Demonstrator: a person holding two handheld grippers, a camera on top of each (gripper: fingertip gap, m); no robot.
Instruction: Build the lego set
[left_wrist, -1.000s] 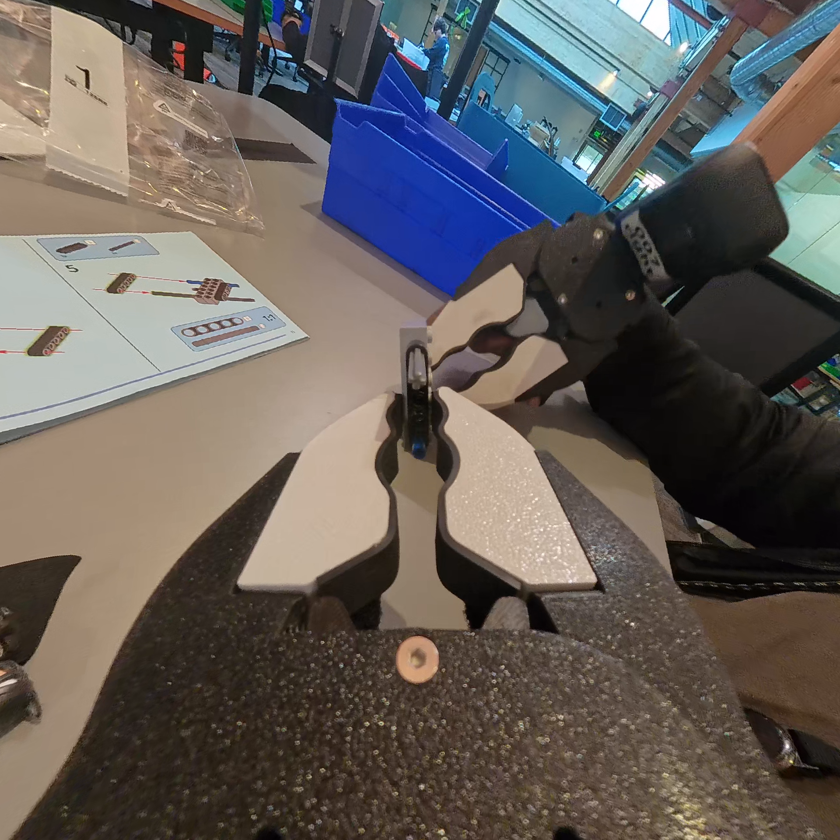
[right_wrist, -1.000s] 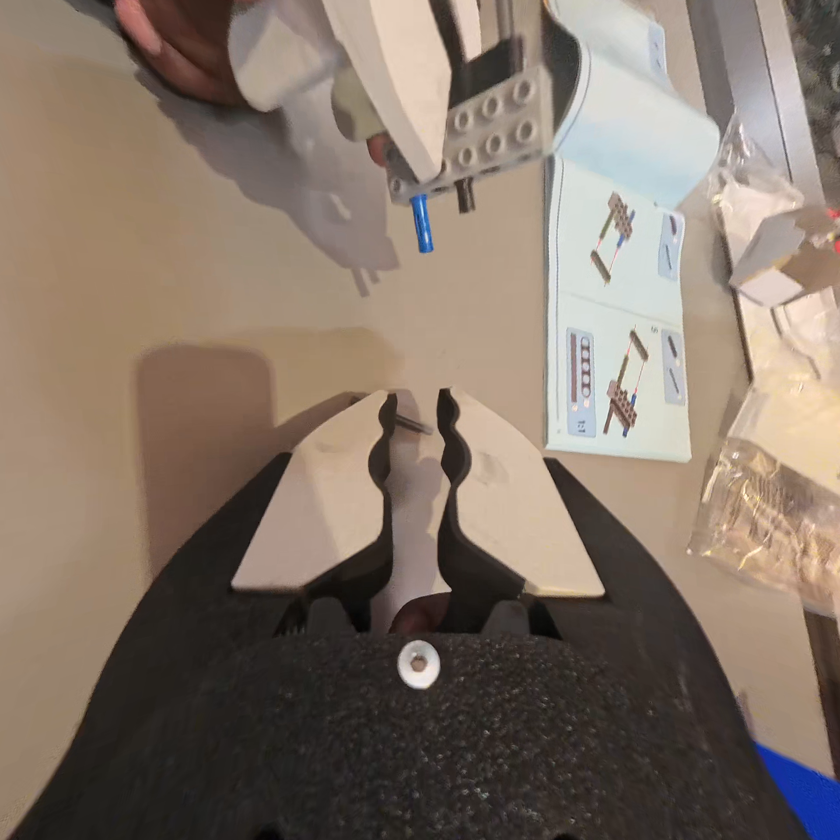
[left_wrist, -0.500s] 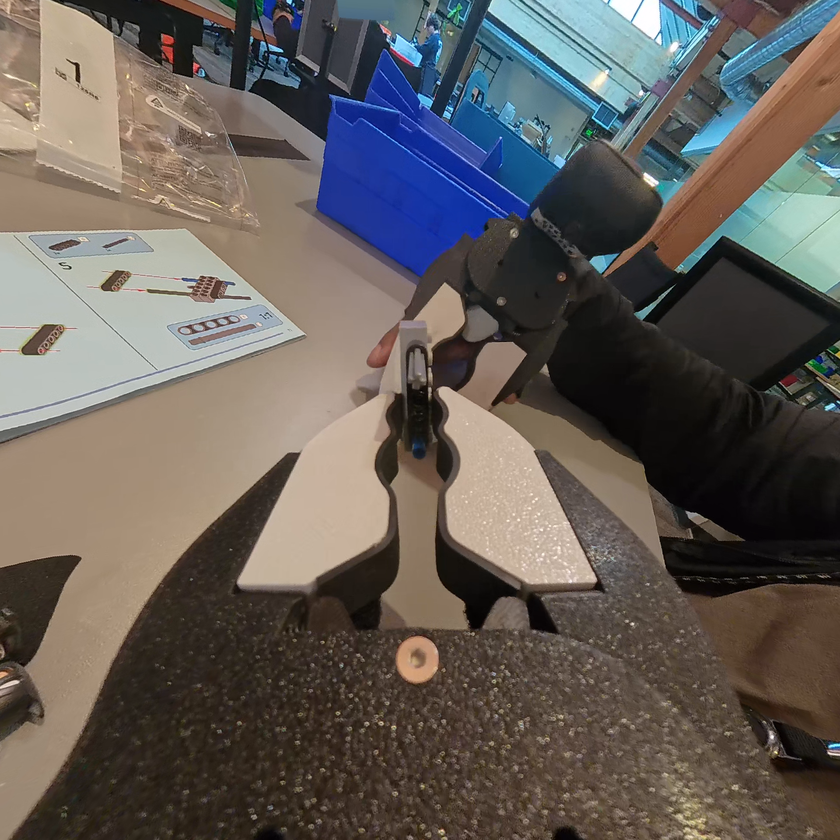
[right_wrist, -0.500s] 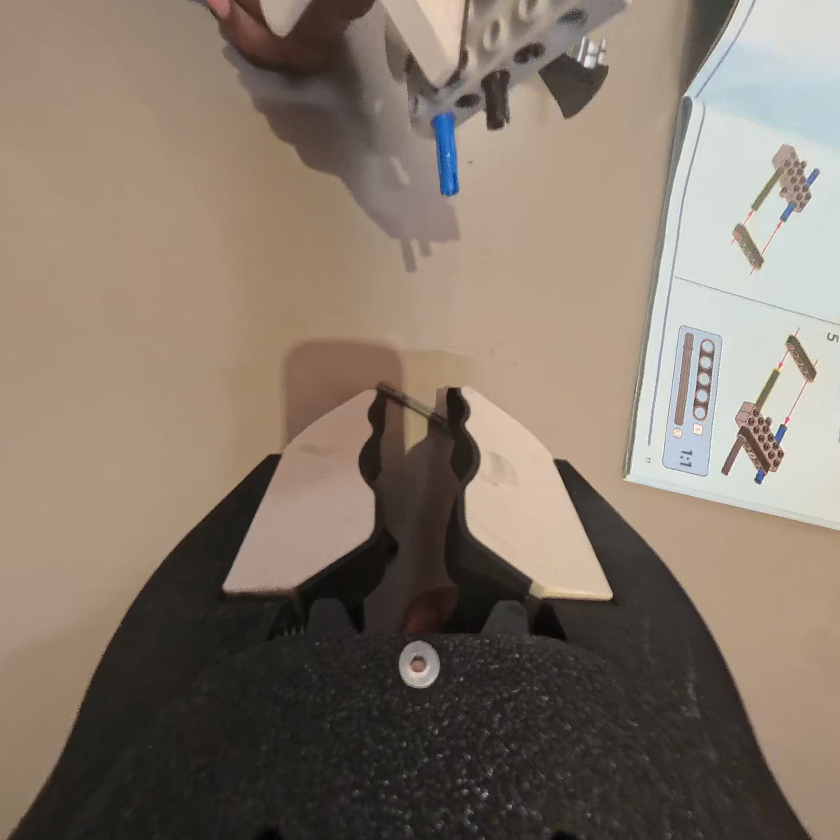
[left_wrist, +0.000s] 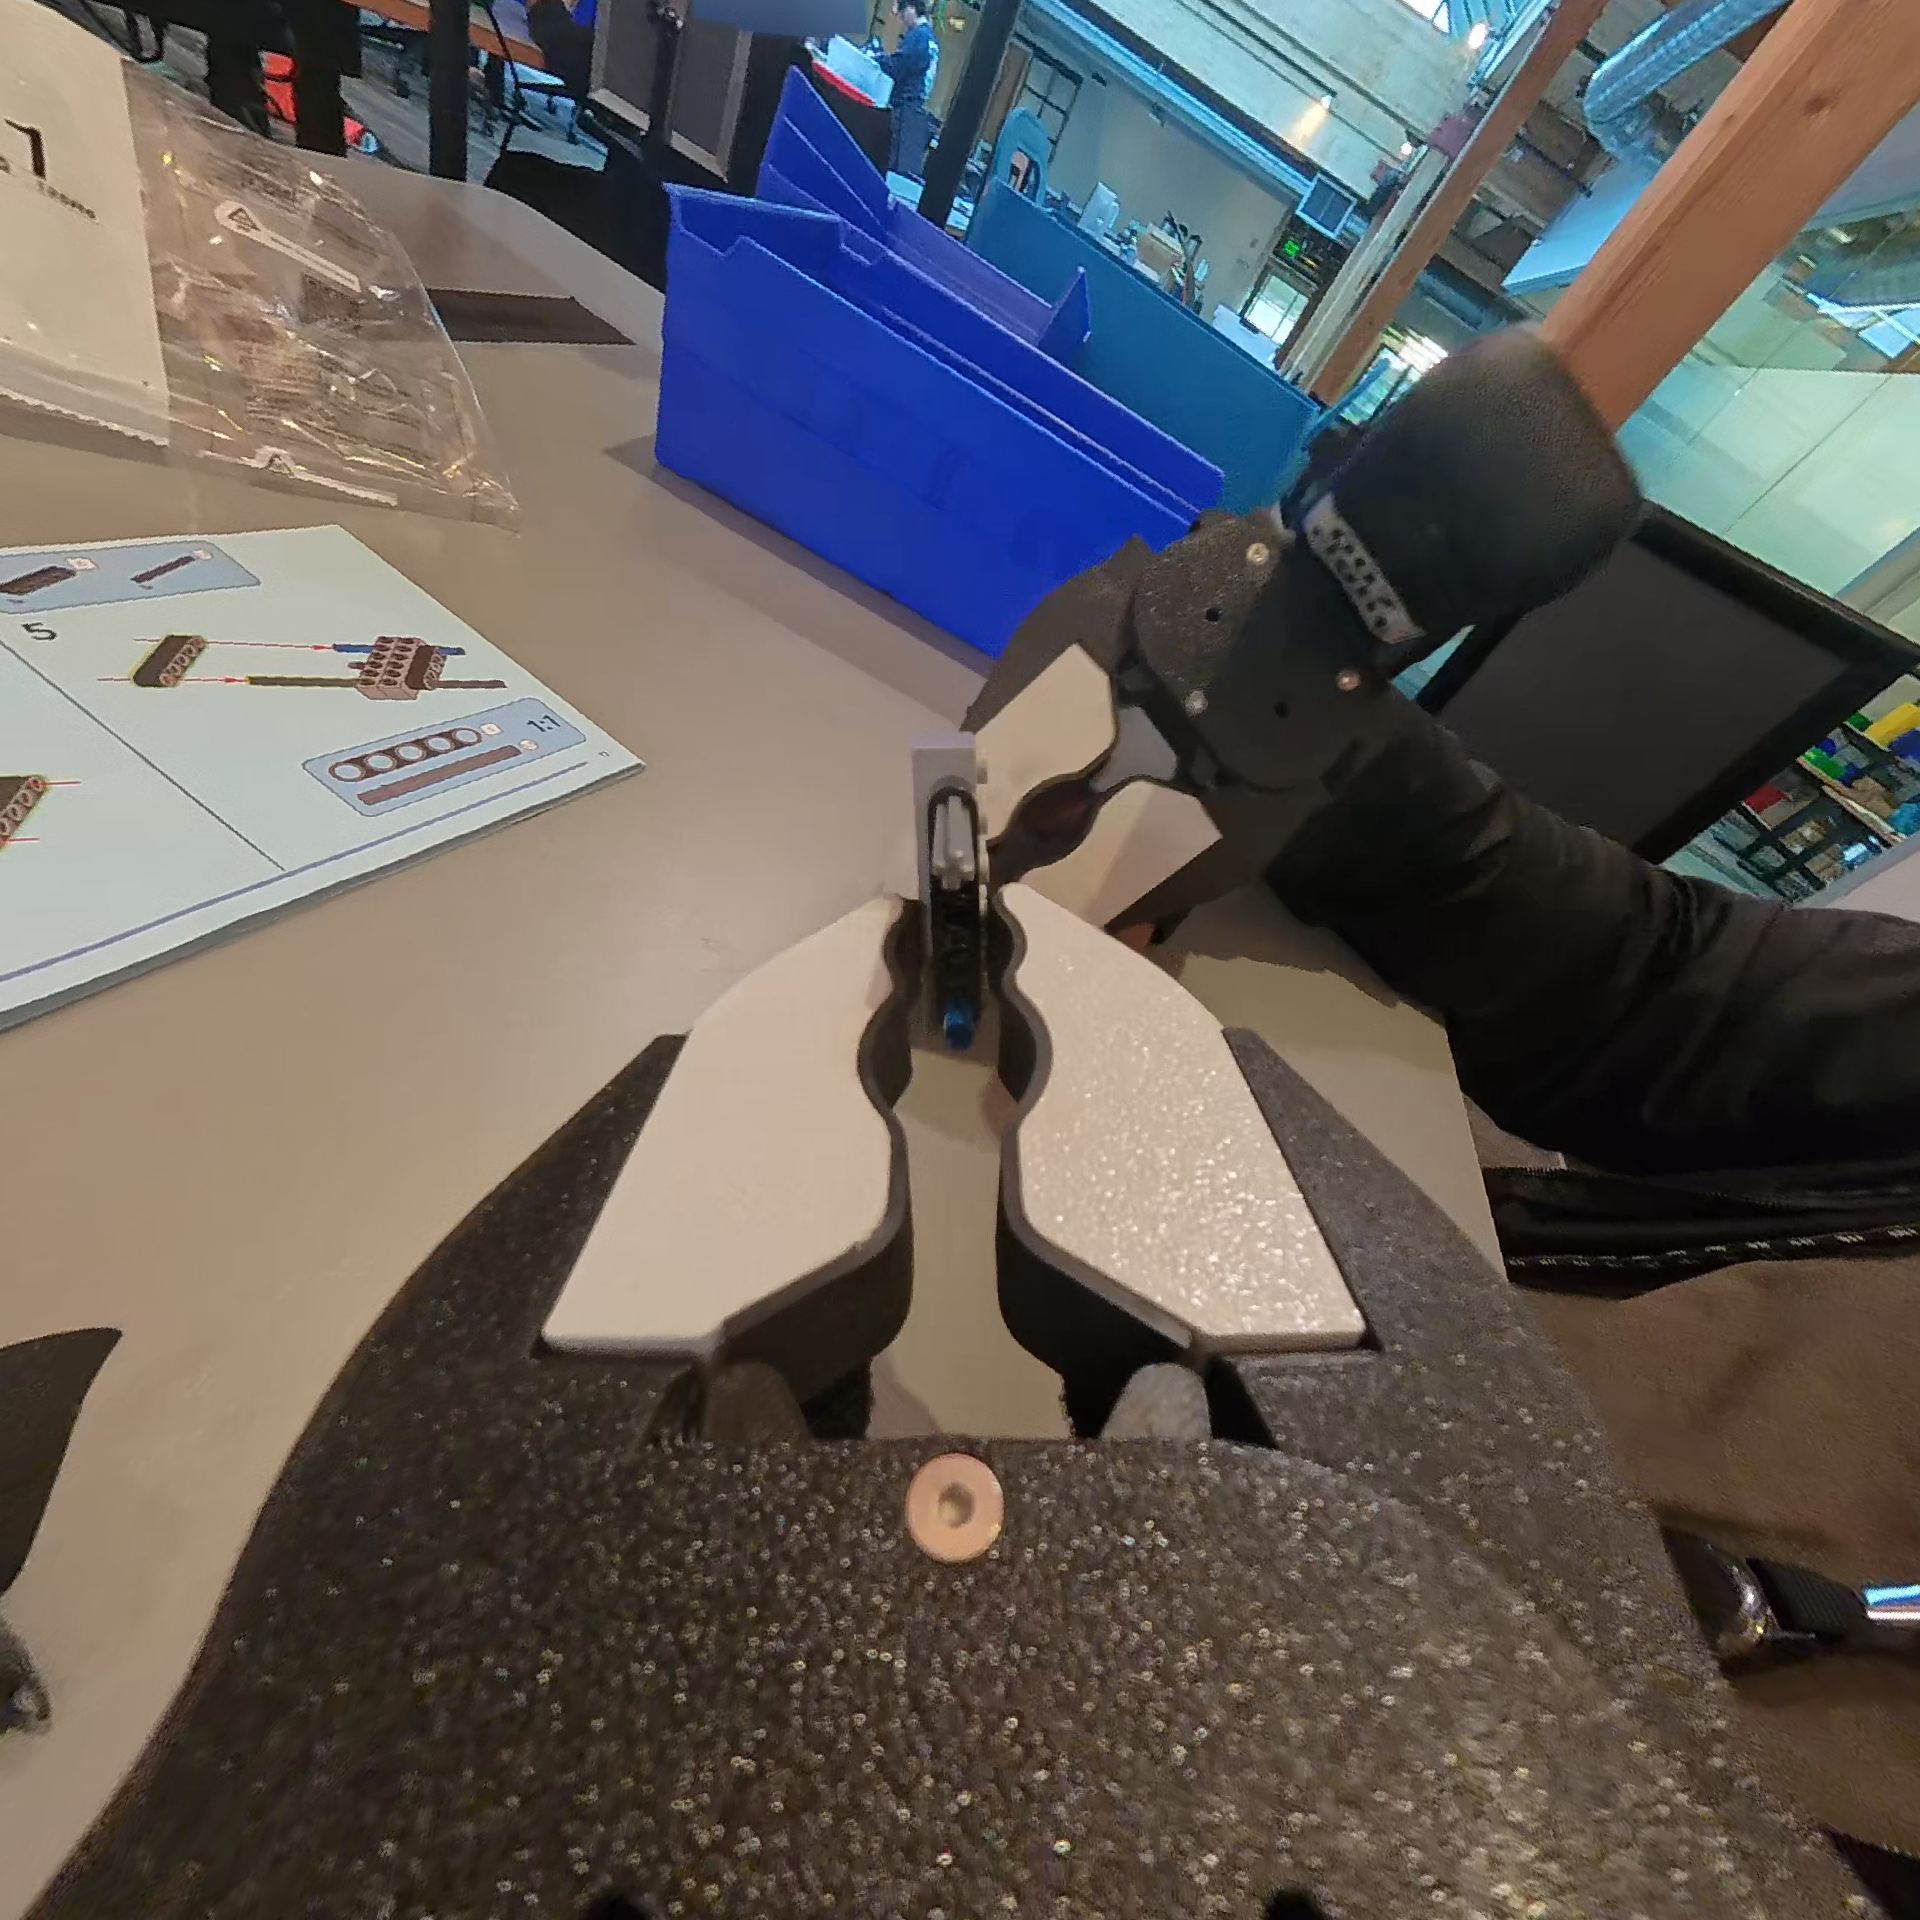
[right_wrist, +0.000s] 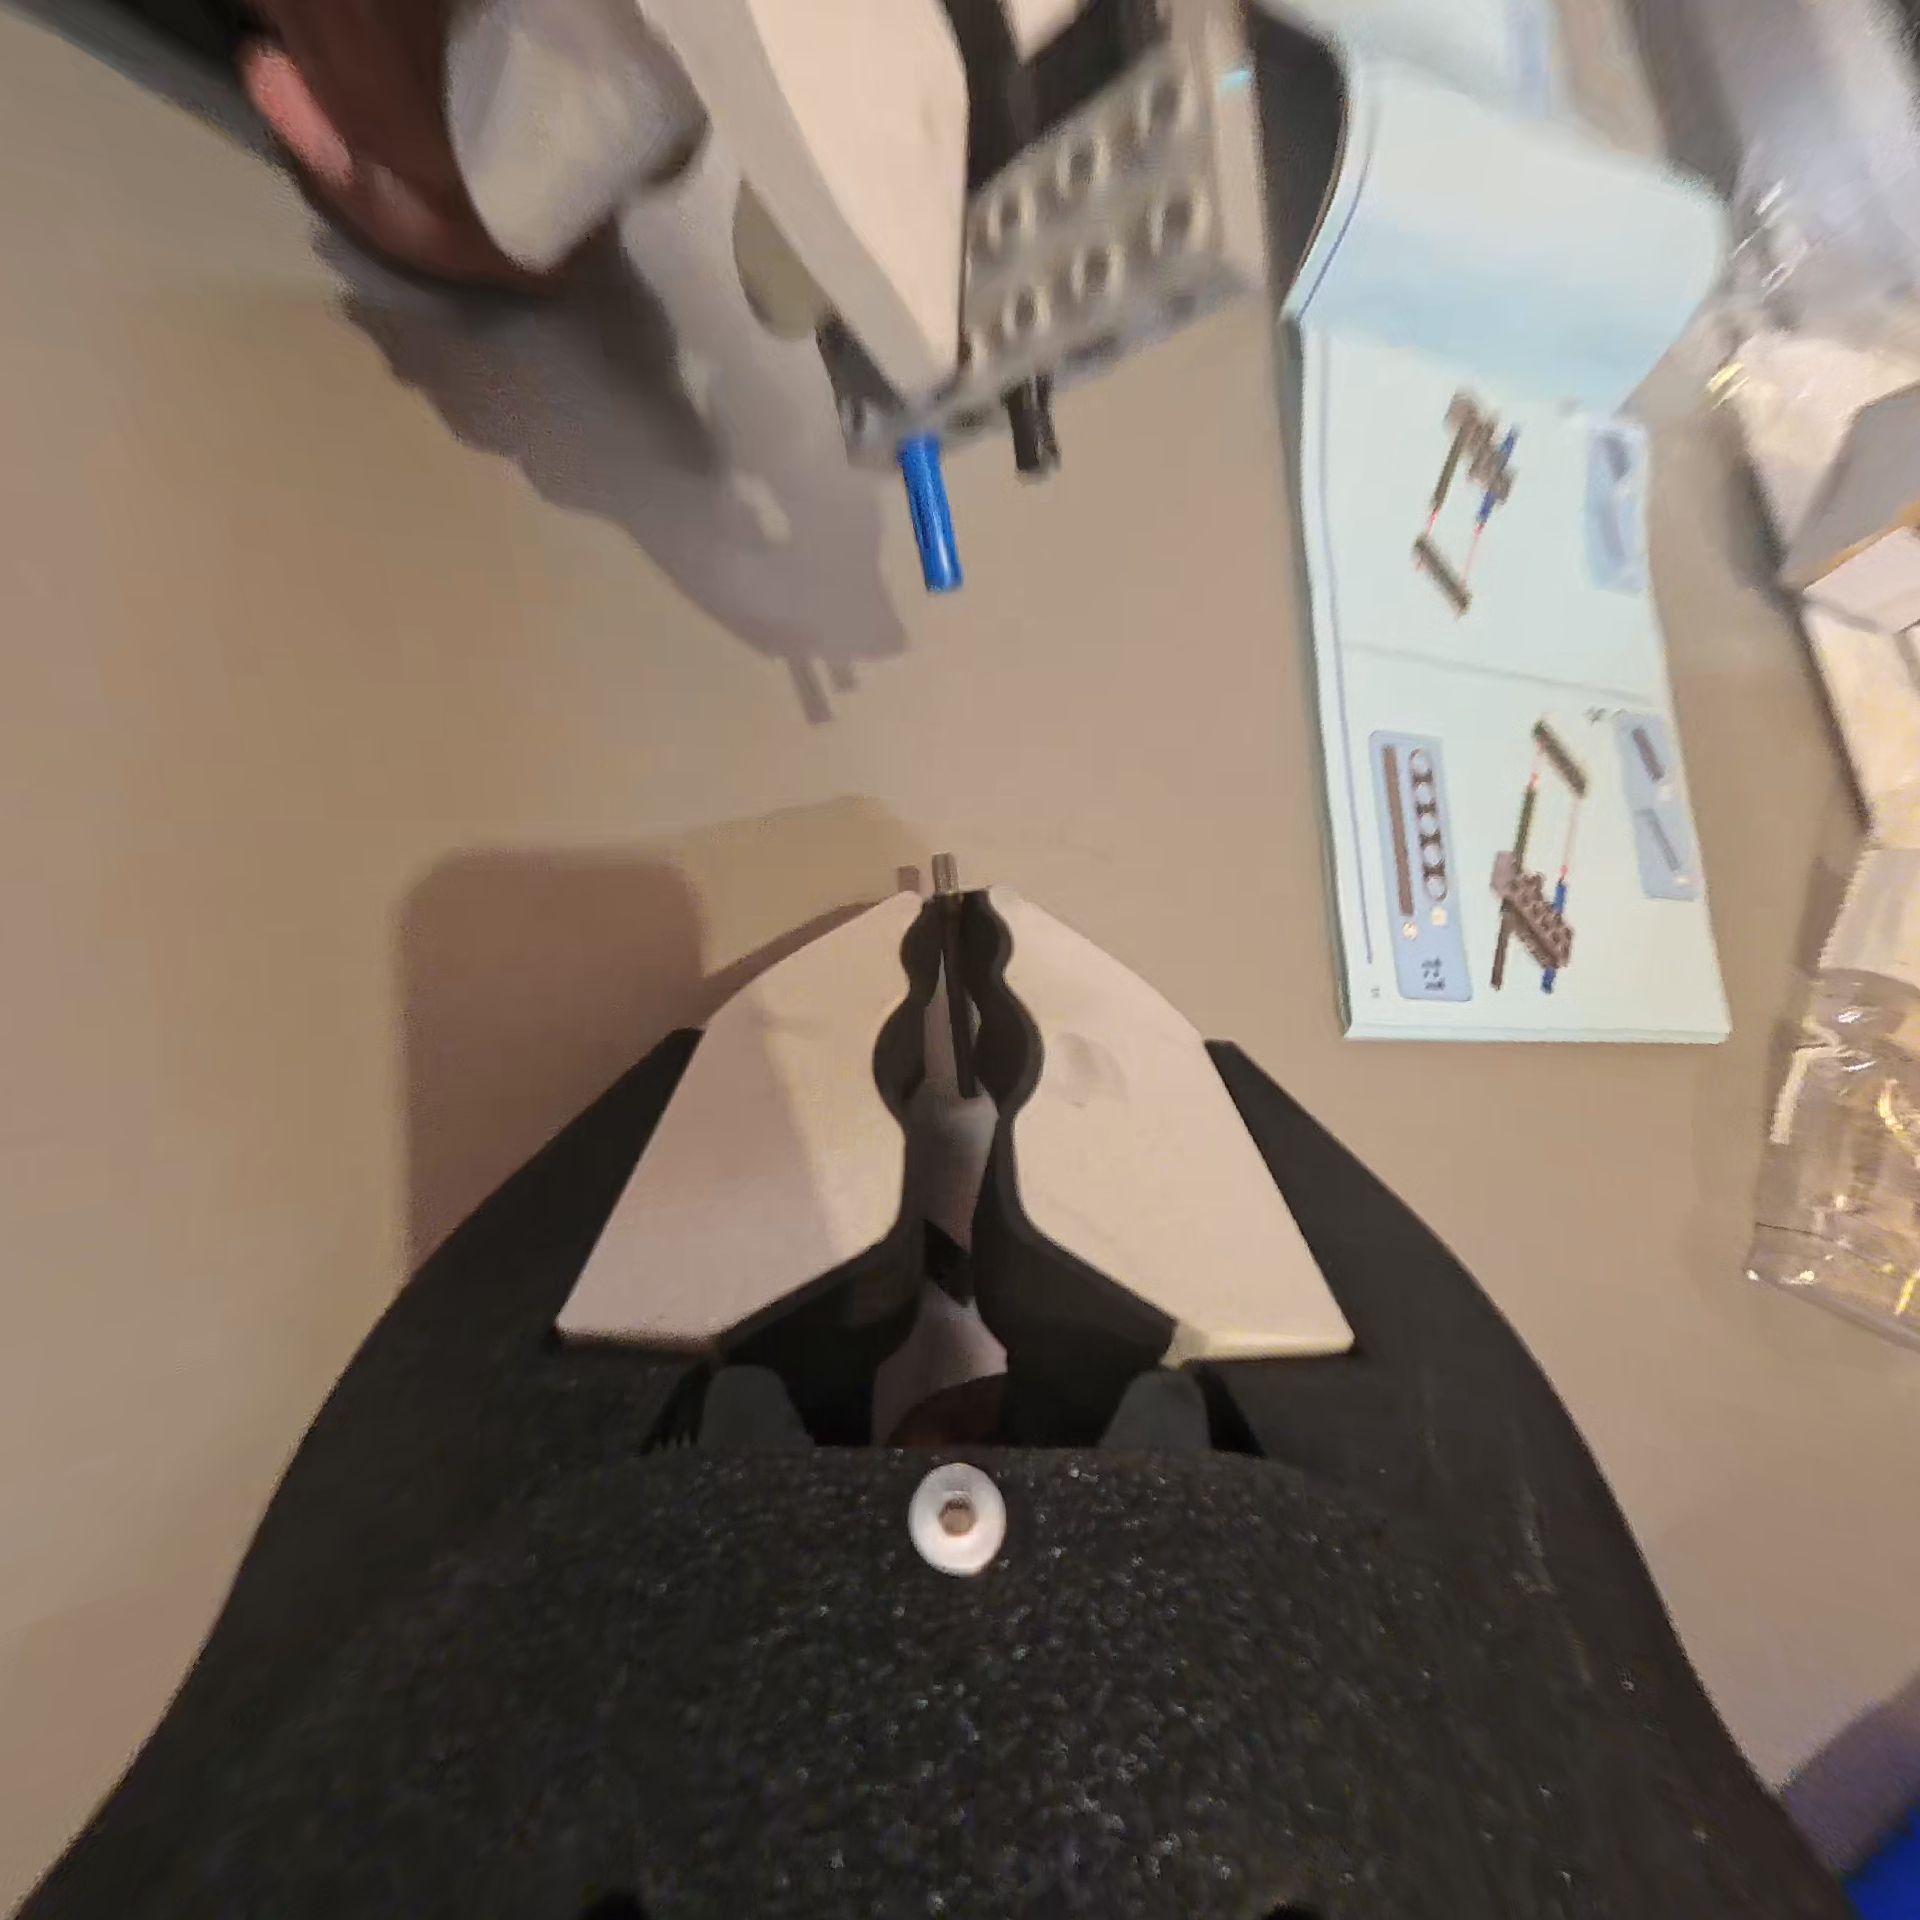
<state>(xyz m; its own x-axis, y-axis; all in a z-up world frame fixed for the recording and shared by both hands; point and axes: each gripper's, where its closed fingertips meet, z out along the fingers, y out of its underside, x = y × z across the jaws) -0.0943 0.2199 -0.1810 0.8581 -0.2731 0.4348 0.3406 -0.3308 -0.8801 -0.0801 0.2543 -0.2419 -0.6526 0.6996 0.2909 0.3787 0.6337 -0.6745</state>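
**Obs. 1:** Grey tabletop (left_wrist: 312, 1039), going left to right. Far left, clear plastic bags (left_wrist: 312, 343) of parts, unopened as far as I can see. Beside them the pale blue instruction booklet (left_wrist: 260, 727) lies open and flat, its diagrams facing the work.

**Obs. 2:** Centre?

**Obs. 1:** Left gripper (left_wrist: 951, 935), fingers clenched on a small grey brick assembly (left_wrist: 948, 821). It is held on edge above the table. From the right wrist view, the studded brick (right_wrist: 1101, 249) has a blue pin (right_wrist: 932, 520) and a dark pin (right_wrist: 1034, 436) sticking out of its lower side, both pointing toward the other gripper. My guess is that it is gripped by its flat sides so the pin side stays exposed.

**Obs. 2:** Behind it?

**Obs. 1:** Blue bins (left_wrist: 914, 416), standing on the table well back of the grippers.

**Obs. 2:** And right?

**Obs. 1:** Right gripper (right_wrist: 951, 904), pads pinched on a thin dark rod (right_wrist: 958, 997). The rod lies along the fingers, its grey tip just past them, aimed at the brick. Held lengthwise, probably so the end leads. It is near the assembly and not touching it. This view is blurred, so I cannot tell the rod's exact cross-section.
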